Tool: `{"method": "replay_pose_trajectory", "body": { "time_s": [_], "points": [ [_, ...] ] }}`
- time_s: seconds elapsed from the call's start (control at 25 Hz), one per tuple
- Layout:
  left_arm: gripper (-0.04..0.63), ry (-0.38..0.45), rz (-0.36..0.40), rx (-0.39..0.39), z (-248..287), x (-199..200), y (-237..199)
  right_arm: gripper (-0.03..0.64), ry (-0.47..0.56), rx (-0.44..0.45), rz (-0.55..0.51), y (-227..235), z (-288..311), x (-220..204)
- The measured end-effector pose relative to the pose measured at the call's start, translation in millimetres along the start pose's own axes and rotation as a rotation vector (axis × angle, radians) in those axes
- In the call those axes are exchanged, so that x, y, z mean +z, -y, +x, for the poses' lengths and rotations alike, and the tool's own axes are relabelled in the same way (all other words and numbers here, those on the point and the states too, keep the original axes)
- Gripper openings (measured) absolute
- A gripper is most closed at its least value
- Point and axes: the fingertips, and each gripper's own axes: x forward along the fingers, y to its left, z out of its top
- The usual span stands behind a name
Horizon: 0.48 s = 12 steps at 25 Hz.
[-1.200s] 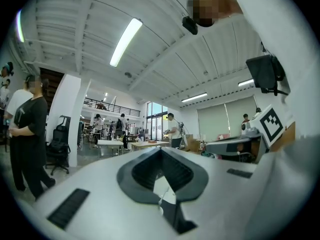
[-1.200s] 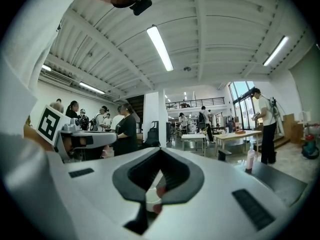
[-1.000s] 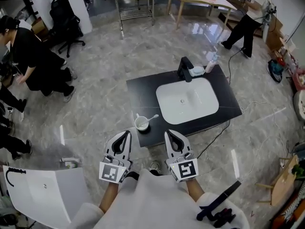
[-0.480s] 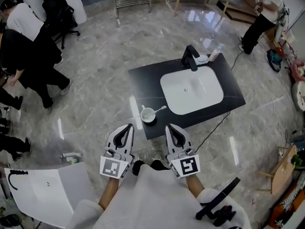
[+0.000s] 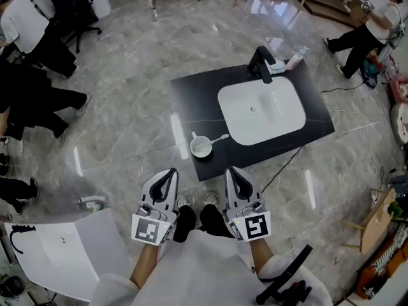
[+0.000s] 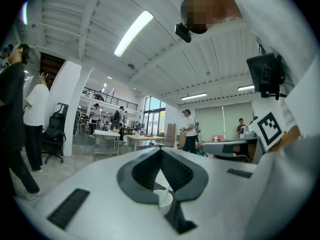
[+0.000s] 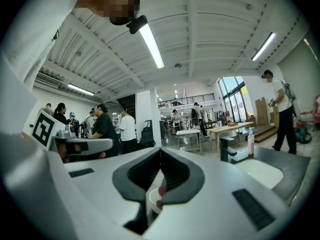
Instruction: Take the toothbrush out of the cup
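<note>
A white cup (image 5: pixel 201 147) stands on the near left corner of the black counter (image 5: pixel 191 101), with a white toothbrush (image 5: pixel 218 138) leaning out of it to the right. My left gripper (image 5: pixel 170 172) and right gripper (image 5: pixel 231 170) hover side by side in front of the counter's near edge, short of the cup, both shut with nothing in them. In the left gripper view, the cup (image 6: pixel 163 199) and toothbrush (image 6: pixel 165 190) show below the shut left gripper (image 6: pixel 161 151). Likewise, the right gripper view has the cup (image 7: pixel 151 200) peeking out under the shut right gripper (image 7: pixel 160 152).
A white sink (image 5: pixel 261 110) is set in the counter, with a black faucet (image 5: pixel 262 62) and a bottle (image 5: pixel 294 58) behind it. A white panel (image 5: pixel 57 254) lies at the lower left. People (image 5: pixel 32 30) stand at the left and another person (image 5: pixel 370 24) at the upper right.
The counter and cup have slid up and right in the head view. Both grippers stay shut and side by side, a little farther from the cup. The people on the left have shifted.
</note>
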Motion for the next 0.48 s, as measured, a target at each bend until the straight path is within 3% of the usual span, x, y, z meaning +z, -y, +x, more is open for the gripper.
{"method": "replay_pose_trajectory", "body": {
  "time_s": [0.48],
  "points": [
    [-0.005,-0.055,-0.036,0.024,-6,-59,-11,0.006,-0.101,-0.035,-0.039,7,-5,-65]
  ]
}}
